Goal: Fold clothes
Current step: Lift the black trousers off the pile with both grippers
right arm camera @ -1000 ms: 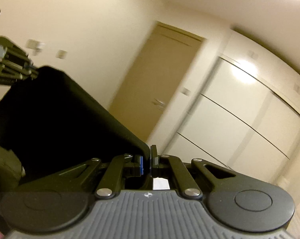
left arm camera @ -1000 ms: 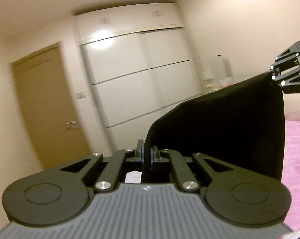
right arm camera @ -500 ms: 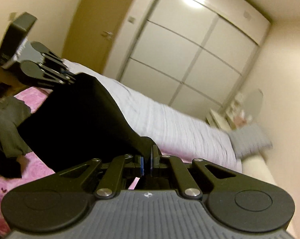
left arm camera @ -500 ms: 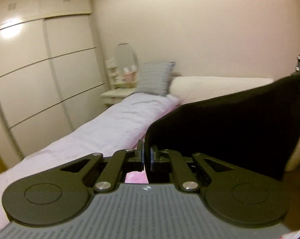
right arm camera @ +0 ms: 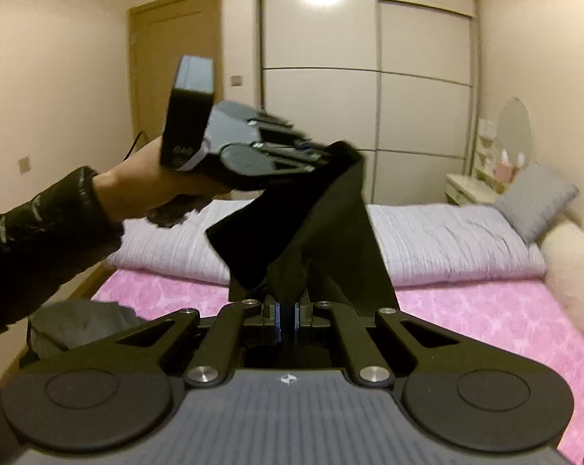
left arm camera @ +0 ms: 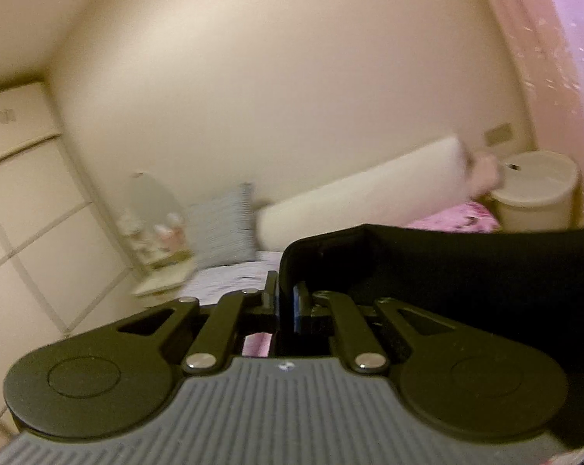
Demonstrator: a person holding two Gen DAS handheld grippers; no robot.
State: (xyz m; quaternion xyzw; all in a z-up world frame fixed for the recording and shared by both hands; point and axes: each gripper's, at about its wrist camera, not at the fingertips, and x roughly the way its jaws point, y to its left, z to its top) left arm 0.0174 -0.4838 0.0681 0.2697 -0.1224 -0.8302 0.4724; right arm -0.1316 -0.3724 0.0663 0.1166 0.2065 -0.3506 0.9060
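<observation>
above the pink bed, left gripper and right gripper both clamp the black garment, mid-fold; next, likely lower it flat.

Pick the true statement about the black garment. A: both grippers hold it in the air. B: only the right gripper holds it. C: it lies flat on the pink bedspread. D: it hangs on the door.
A: the black garment is pinched by the left gripper and the right gripper, above the pink bedspread.

Black garment stretched aloft, twisted
</observation>
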